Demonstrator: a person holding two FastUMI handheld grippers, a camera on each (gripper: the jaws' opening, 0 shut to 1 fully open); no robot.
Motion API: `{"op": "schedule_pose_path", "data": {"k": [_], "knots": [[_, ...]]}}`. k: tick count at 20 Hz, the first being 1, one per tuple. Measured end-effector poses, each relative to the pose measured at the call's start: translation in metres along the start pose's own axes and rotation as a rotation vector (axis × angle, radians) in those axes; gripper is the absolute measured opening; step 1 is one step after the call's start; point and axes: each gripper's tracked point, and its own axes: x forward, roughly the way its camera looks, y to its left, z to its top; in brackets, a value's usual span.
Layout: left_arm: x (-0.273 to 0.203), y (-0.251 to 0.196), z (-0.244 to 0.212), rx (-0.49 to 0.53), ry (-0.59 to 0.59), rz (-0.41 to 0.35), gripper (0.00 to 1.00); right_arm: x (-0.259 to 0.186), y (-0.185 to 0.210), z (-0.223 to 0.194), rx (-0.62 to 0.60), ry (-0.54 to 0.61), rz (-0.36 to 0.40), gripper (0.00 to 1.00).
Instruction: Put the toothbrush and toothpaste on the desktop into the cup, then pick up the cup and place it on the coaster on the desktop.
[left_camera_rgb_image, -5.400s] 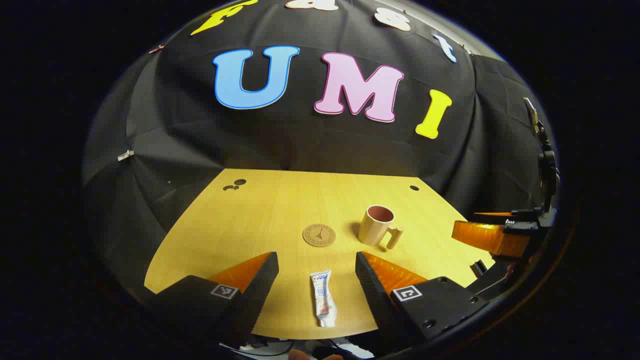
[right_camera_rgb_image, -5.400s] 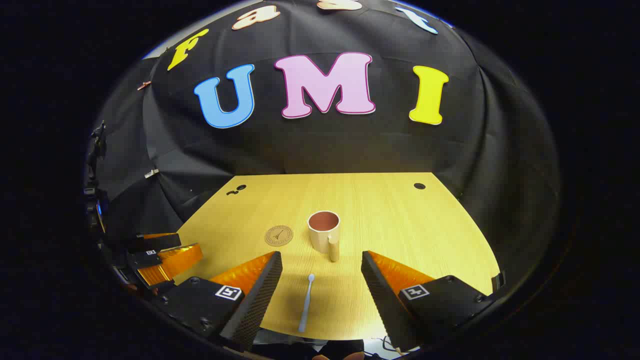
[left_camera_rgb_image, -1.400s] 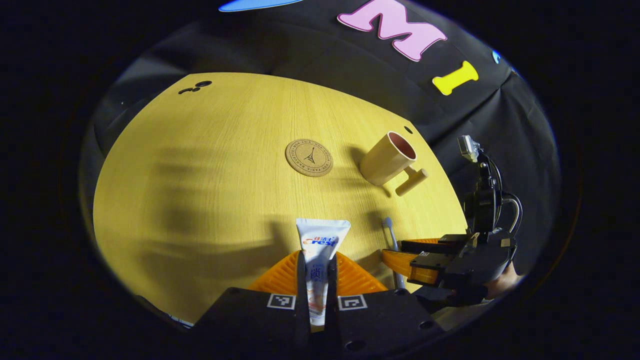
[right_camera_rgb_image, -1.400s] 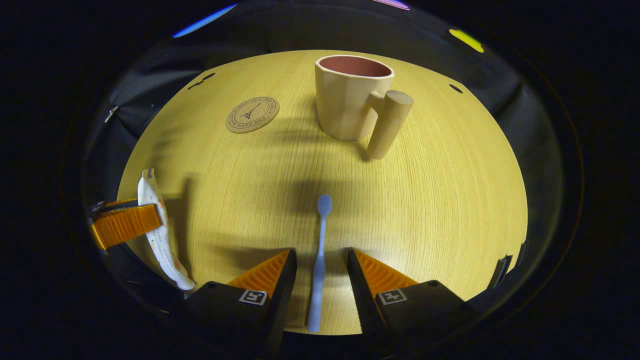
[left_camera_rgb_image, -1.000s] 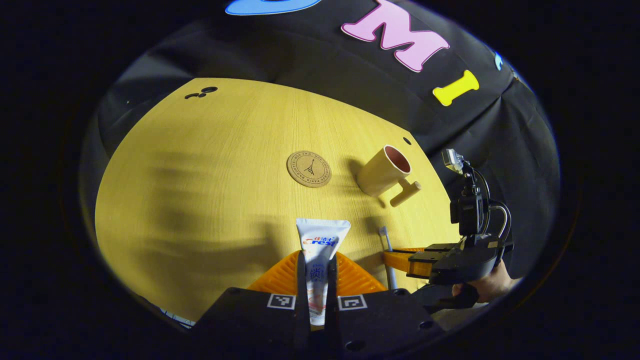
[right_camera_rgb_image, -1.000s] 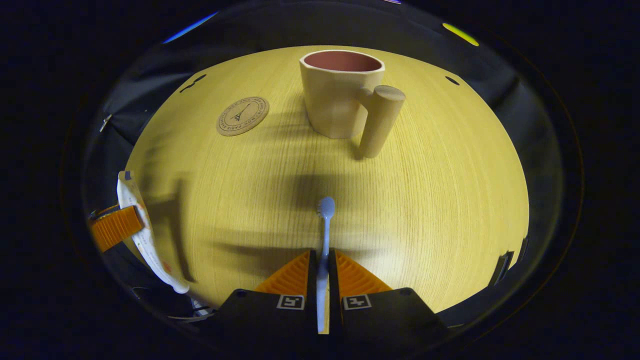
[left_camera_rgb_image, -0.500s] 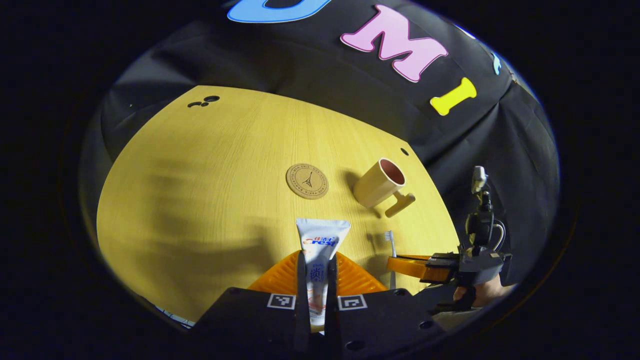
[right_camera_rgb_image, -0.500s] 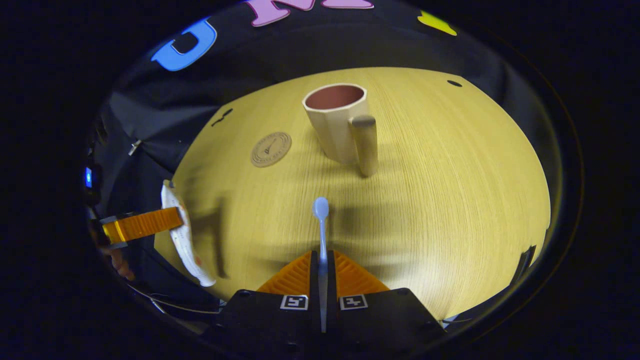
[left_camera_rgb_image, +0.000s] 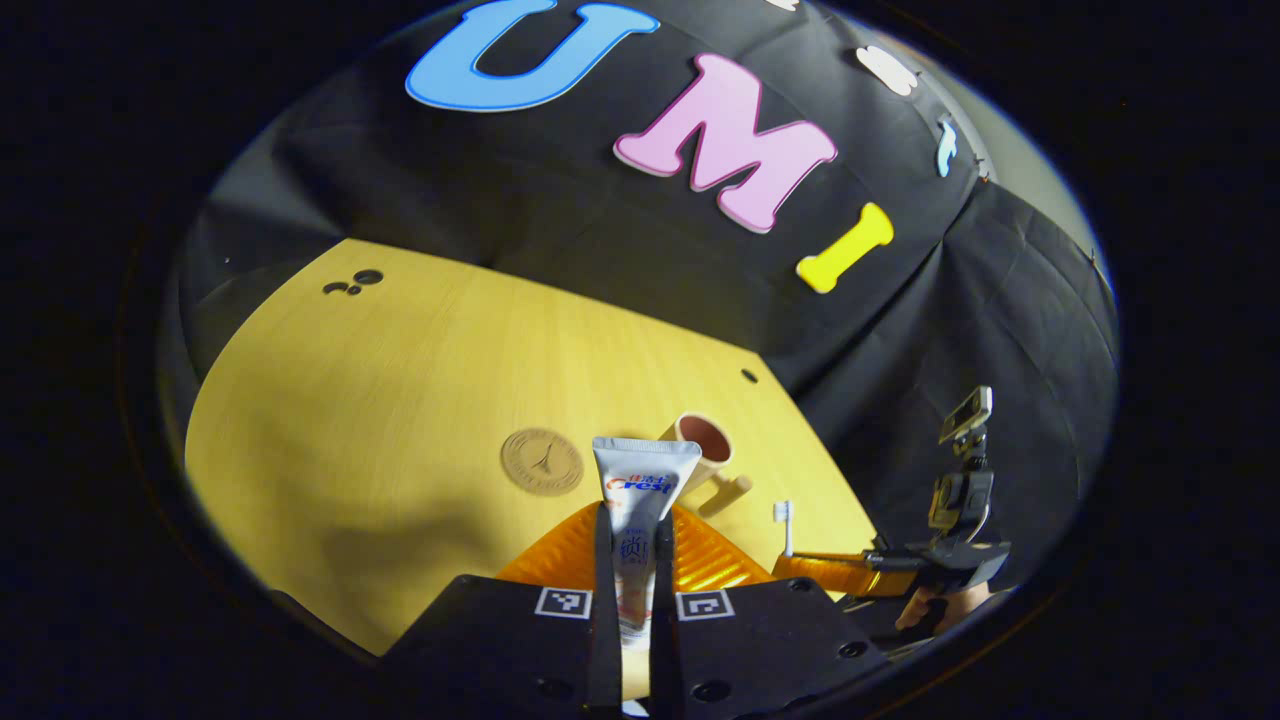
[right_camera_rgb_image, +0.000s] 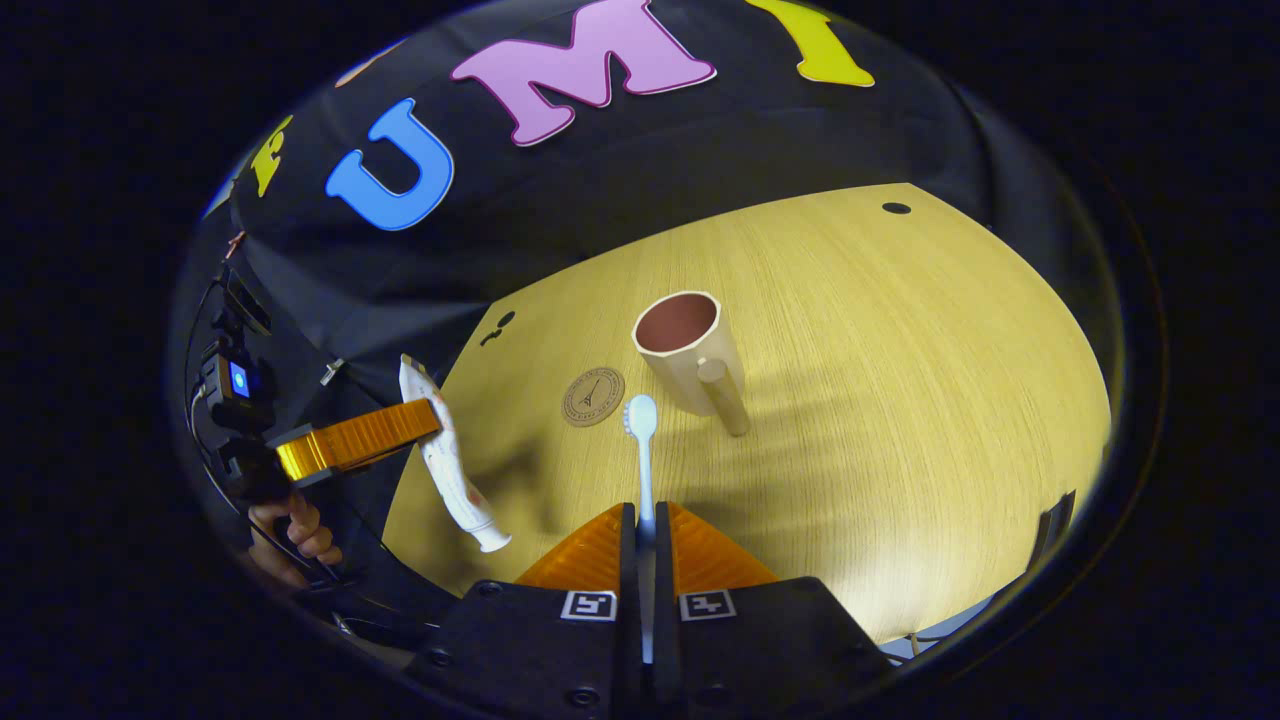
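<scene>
My left gripper (left_camera_rgb_image: 633, 525) is shut on the white toothpaste tube (left_camera_rgb_image: 640, 485), which stands up between its fingers above the desk. My right gripper (right_camera_rgb_image: 645, 525) is shut on the pale blue toothbrush (right_camera_rgb_image: 642, 440), its head pointing forward. The beige cup (right_camera_rgb_image: 688, 352) with a reddish inside and a peg handle stands upright on the wooden desk; in the left gripper view the cup (left_camera_rgb_image: 706, 446) peeks out just behind the tube. The round cork coaster (right_camera_rgb_image: 592, 396) lies left of the cup, and the coaster (left_camera_rgb_image: 542, 461) is bare in the left gripper view too.
The wooden desktop (right_camera_rgb_image: 900, 380) stretches to the right of the cup. In the right gripper view the left gripper (right_camera_rgb_image: 360, 436) with the tube (right_camera_rgb_image: 445, 460) hangs at the left, a hand (right_camera_rgb_image: 290, 535) beneath it. The right gripper (left_camera_rgb_image: 850, 570) sits low right in the left gripper view.
Both grippers have risen off the desk with their loads, and the desk, cup and coaster look smaller and farther. Earlier, the right gripper closed on the toothbrush.
</scene>
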Motion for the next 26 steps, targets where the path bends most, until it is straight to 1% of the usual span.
{"op": "schedule_pose_path", "data": {"k": [3, 6, 8, 11, 14, 16, 18, 22, 26], "knots": [[0.015, -0.028, 0.041, 0.021, -0.103, -0.069, 0.16, -0.01, -0.006, 0.009, 0.0, -0.021, -0.006, 0.08], [0.038, -0.06, 0.076, 0.062, -0.179, -0.139, 0.16, -0.02, -0.01, 0.006, 0.015, -0.027, -0.018, 0.08], [0.054, -0.076, 0.088, 0.091, -0.207, -0.161, 0.16, -0.028, -0.016, 0.005, 0.024, -0.031, -0.03, 0.08], [0.086, -0.093, 0.095, 0.133, -0.222, -0.172, 0.16, -0.041, -0.023, 0.005, 0.037, -0.038, -0.041, 0.08], [0.116, -0.097, 0.095, 0.145, -0.221, -0.15, 0.16, -0.051, -0.028, 0.002, 0.048, -0.043, -0.048, 0.08], [0.125, -0.093, 0.09, 0.148, -0.22, -0.114, 0.16, -0.053, -0.031, 0.003, 0.052, -0.038, -0.045, 0.08], [0.146, -0.087, 0.092, 0.154, -0.212, -0.085, 0.16, -0.055, -0.034, 0.003, 0.052, -0.032, -0.04, 0.08], [0.165, -0.079, 0.083, 0.17, -0.186, -0.049, 0.16, -0.053, -0.044, 0.005, 0.058, -0.022, -0.032, 0.08], [0.176, -0.075, 0.072, 0.189, -0.161, -0.032, 0.16, -0.049, -0.052, 0.009, 0.056, -0.02, -0.033, 0.08]]}}
